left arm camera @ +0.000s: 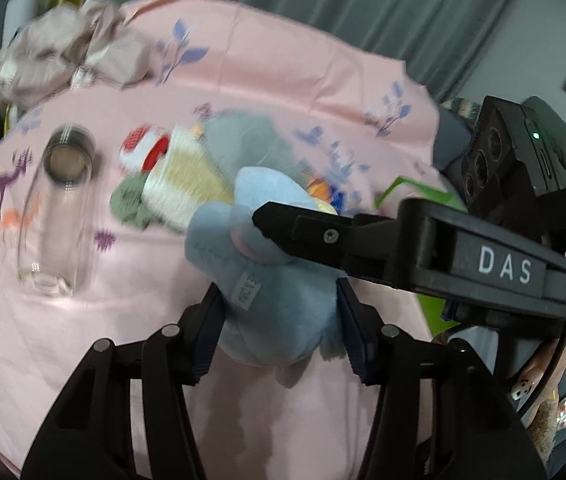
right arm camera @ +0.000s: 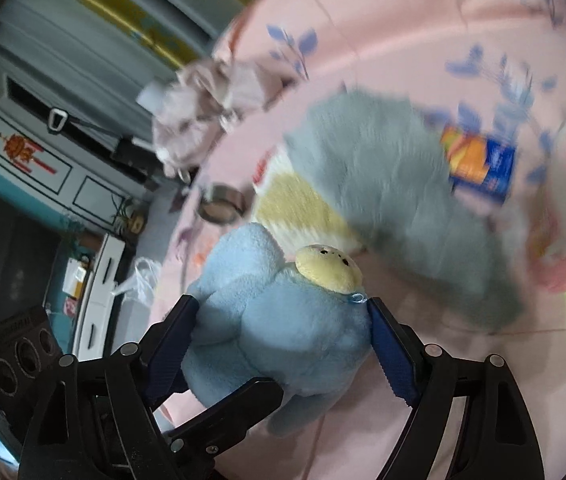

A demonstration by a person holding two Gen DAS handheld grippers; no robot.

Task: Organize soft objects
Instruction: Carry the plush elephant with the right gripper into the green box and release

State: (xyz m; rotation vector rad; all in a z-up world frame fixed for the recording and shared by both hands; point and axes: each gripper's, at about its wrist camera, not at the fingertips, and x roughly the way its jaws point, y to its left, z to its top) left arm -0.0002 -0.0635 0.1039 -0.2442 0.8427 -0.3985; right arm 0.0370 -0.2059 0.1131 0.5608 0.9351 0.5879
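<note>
A light blue plush toy [left arm camera: 271,292] with a pale yellow face patch [right arm camera: 329,268] is held above the pink tablecloth [left arm camera: 83,360]. My left gripper [left arm camera: 279,320] is shut on its body, both pads pressing its sides. My right gripper [right arm camera: 283,340] is shut on the same plush toy [right arm camera: 283,328] from the other side; its finger reaches in from the right in the left wrist view [left arm camera: 303,232]. A grey furry soft item [right arm camera: 383,184] and a yellow-and-white striped knit item [left arm camera: 187,180] lie just behind.
A clear glass jar [left arm camera: 59,224] lies on its side at left. A crumpled beige cloth [left arm camera: 71,52] sits at the far edge. A red-and-white ball [left arm camera: 143,152], an orange-blue packet [right arm camera: 479,160] and a green item [left arm camera: 415,192] lie nearby. Grey curtains stand behind the table.
</note>
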